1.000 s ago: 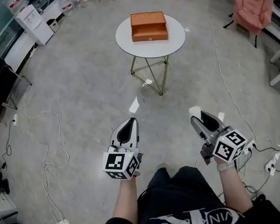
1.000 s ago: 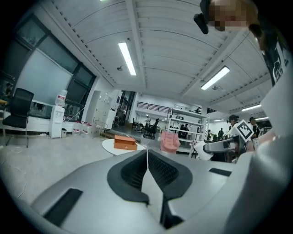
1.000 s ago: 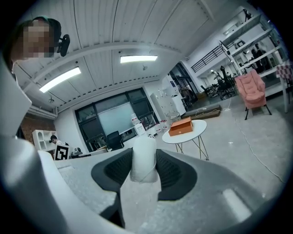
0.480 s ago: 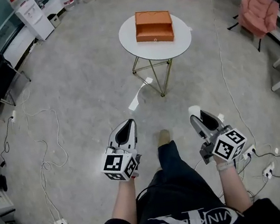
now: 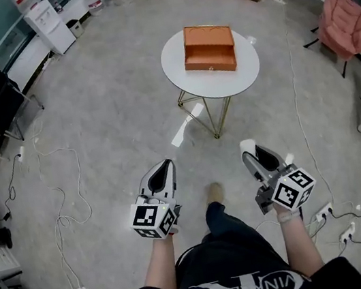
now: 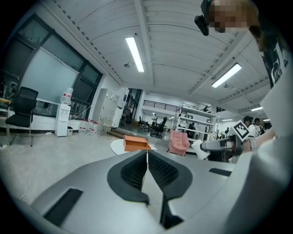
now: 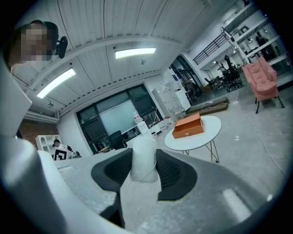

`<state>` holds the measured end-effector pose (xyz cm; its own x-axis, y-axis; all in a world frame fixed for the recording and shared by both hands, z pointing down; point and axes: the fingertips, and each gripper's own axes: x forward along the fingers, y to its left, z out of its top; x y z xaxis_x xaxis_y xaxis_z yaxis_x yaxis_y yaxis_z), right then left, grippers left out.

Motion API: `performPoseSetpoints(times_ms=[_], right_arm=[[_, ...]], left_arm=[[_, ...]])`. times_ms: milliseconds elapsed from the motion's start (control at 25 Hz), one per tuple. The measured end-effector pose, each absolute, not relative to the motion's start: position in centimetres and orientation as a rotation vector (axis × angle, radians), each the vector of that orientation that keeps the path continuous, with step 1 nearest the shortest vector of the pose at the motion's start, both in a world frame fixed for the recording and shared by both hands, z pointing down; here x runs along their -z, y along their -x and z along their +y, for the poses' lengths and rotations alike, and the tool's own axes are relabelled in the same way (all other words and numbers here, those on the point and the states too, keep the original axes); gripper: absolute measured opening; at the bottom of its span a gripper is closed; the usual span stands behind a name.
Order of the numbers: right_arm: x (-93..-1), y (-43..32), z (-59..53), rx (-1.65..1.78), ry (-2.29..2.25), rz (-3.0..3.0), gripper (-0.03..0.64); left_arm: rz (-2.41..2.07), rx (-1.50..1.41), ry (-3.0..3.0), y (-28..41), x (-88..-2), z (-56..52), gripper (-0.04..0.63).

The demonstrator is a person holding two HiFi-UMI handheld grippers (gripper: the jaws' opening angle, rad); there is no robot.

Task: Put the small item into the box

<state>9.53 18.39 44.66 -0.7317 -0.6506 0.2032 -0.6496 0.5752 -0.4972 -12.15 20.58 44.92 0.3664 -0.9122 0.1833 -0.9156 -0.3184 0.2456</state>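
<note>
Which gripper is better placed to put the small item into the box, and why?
Right. The right gripper is shut on the white item; the left gripper is shut and empty. The orange box sits ahead on the round table, nearer the right side.

orange rectangular box on round white table, well ahead of left gripper & right gripper; small white item betw right gripper's jaws.

I see a round white bench on thin gold legs, upper centre-right in the head view, standing on a grey concrete floor. An orange box sits on the benchtop. Loose white cables trail across the floor at left.
</note>
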Motion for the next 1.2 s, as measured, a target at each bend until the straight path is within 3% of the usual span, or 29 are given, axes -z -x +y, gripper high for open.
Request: performPoseSetpoints(times_ms=[1200], right_arm=[[-46.2, -9.3, 0.1, 0.946, 1.093, 2.798, 0.166]], left_arm=[[-1.606, -0.027, -2.304, 11.5, -45.3, 2.3, 0.015]])
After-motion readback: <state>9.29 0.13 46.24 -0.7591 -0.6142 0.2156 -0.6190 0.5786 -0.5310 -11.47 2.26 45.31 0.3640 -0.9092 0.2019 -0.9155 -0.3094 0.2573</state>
